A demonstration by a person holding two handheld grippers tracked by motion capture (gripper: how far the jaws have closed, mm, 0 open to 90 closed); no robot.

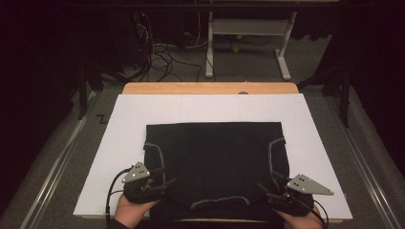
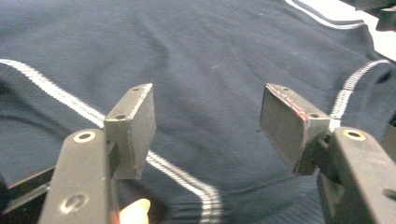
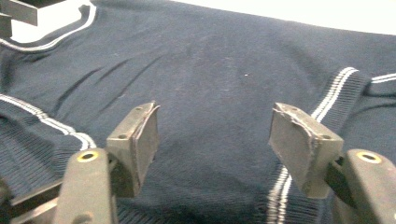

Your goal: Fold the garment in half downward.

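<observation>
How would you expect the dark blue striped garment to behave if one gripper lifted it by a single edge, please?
The garment would probably flop and drape, since its knit fabric already shows soft creases lying on the white sheet. It is folded, so the layers may well slide apart and unfold. It looks light, and the ribbed striped trim should give the pads some grip.

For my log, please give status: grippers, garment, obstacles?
Left gripper and right gripper open, holding nothing. Dark shirt folded flat on white board. Nothing in the way.
</observation>
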